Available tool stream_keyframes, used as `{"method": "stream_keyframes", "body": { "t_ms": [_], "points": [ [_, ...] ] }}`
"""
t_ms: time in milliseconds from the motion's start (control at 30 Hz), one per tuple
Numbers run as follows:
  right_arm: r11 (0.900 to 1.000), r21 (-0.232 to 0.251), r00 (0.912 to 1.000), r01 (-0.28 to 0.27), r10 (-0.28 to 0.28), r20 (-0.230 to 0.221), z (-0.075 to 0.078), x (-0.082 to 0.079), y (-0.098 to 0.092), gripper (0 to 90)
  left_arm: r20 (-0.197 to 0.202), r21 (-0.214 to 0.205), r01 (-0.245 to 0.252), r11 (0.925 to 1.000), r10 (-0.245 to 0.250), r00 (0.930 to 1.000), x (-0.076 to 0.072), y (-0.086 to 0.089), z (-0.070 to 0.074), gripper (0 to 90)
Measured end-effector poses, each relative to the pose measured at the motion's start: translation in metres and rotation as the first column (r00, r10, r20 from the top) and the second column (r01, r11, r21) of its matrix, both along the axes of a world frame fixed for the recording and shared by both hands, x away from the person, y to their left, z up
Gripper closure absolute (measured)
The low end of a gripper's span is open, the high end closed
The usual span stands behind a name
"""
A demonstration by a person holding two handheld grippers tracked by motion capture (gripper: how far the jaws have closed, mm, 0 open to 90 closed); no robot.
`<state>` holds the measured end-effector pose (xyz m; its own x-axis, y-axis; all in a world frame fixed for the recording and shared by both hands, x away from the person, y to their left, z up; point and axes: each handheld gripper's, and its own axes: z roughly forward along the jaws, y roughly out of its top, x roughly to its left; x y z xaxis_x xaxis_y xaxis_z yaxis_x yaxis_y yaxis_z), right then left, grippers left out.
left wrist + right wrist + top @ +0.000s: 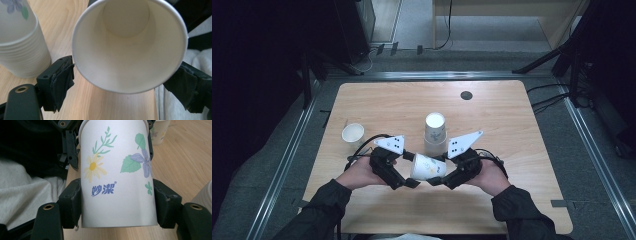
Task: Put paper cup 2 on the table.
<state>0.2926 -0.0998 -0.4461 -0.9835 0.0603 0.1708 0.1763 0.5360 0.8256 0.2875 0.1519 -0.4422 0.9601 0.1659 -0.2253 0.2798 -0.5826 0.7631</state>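
High view: a paper cup (pixel 428 166) lies on its side in the air just above the table (pixel 507 120), between the two grippers, near the table's front edge. Its mouth points toward the left gripper (pixel 408 170), its base toward the right gripper (pixel 435 181). Both hands come in from the bottom, dark sleeves on both.

Right gripper view — the cup (pixel 117 177) sits squarely between the two black jaws, pads pressed against its sides near the base, so the right gripper (pixel 117 202) is clamped on it. Printed side faces the camera: a yellow daisy, green sprig, purple flower, blue lettering. The left gripper's jaws show at the far end, at the cup's rim.

Left gripper view looks straight into the open mouth of the cup (pixel 130 45), white inside, round bottom visible. The left gripper (pixel 125 82) has its jaws spread wide, one at each side of the rim; the pads (pixel 62 82) stand just beside the rim — whether they graze it I cannot tell, but they do not squeeze it.

A cup stack (pixel 435 132) stands upright on the table just behind the held cup, mouth up; it shows in the left gripper view (pixel 20 45) at upper left. A single cup (pixel 353 134) stands upright well to the left of the stack. A dark round disc (pixel 466 95) sits near the table's far edge.
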Motion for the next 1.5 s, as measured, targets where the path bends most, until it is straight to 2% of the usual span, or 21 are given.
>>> {"method": "stream_keyframes", "body": {
  "t_ms": [133, 333, 433, 533, 600, 667, 767, 933, 1000, 1100, 1167, 1233, 1333, 1500],
  "points": [
    [0.9996, 0.027, 0.9999, 0.000, 0.001, -0.012, 0.002, 0.001, -0.001, 34.2, 0.007, -0.050, -0.014, 0.9986, 0.014, 0.9999, -0.002, -0.002, 0.003, 12.5],
    [0.9995, 0.029, 0.9998, -0.014, 0.014, -0.015, 0.001, -0.001, 0.002, 34.1, 0.007, -0.092, -0.013, 0.9956, 0.014, 0.9999, -0.004, -0.003, 0.004, 13.8],
    [0.9995, 0.027, 0.9996, -0.019, 0.020, -0.021, 0.001, -0.001, 0.003, 34.1, 0.000, -0.096, -0.020, 0.9952, 0.021, 0.9998, -0.004, -0.004, 0.004, 14.1],
    [0.9994, 0.025, 0.9994, -0.024, 0.025, -0.023, 0.000, -0.001, 0.004, 34.1, -0.013, -0.120, -0.030, 0.9923, 0.029, 0.9995, -0.004, -0.004, 0.003, 15.4],
    [0.9994, 0.023, 0.9995, -0.025, 0.025, -0.021, 0.000, -0.002, 0.004, 34.1, -0.011, -0.130, -0.032, 0.9910, 0.031, 0.9995, -0.005, -0.004, 0.004, 15.9],
    [0.9994, 0.025, 0.9995, -0.026, 0.026, -0.020, 0.000, -0.002, 0.004, 34.2, 0.001, -0.138, -0.039, 0.9896, 0.040, 0.9992, -0.006, -0.003, 0.005, 21.3],
    [0.9992, 0.029, 0.9994, -0.027, 0.027, -0.019, 0.001, -0.002, 0.004, 34.3, 0.003, -0.136, -0.037, 0.9901, 0.037, 0.9993, -0.006, -0.002, 0.005, 23.8],
    [0.9995, 0.013, 0.9993, -0.029, 0.029, -0.022, 0.000, -0.002, 0.005, 33.9, 0.006, -0.114, -0.032, 0.9930, 0.033, 0.9994, -0.006, -0.002, 0.005, 25.4],
    [0.9995, 0.015, 0.9988, -0.028, 0.029, -0.040, -0.001, -0.001, 0.005, 29.7, 0.017, -0.093, -0.035, 0.9950, 0.037, 0.9992, -0.005, -0.002, 0.006, 25.6],
    [0.9999, -0.010, 0.9998, -0.007, 0.007, -0.020, -0.004, 0.000, 0.006, 24.4, 0.030, -0.058, -0.046, 0.9972, 0.048, 0.9984, -0.003, 0.001, 0.007, 26.4],
    [0.9996, -0.028, 0.9999, 0.005, -0.006, -0.008, -0.005, 0.000, 0.005, 24.0, 0.032, -0.028, -0.052, 0.9982, 0.053, 0.9981, -0.002, 0.002, 0.008, 26.7],
    [0.9989, -0.045, 0.9999, 0.010, -0.010, 0.000, -0.007, 0.000, 0.006, 24.0, 0.035, 0.022, -0.073, 0.9971, 0.072, 0.9968, -0.001, 0.001, 0.008, 26.8],
    [0.9970, -0.076, 0.9998, 0.013, -0.012, 0.013, -0.011, 0.000, 0.008, 24.0, 0.026, 0.082, -0.070, 0.9942, 0.068, 0.9973, 0.001, 0.000, 0.006, 26.9],
    [0.9915, -0.130, 0.9998, 0.005, -0.003, 0.019, -0.018, 0.000, 0.012, 24.6, 0.030, 0.154, -0.049, 0.9869, 0.045, 0.9986, 0.000, -0.004, 0.003, 26.9]
  ]
}}
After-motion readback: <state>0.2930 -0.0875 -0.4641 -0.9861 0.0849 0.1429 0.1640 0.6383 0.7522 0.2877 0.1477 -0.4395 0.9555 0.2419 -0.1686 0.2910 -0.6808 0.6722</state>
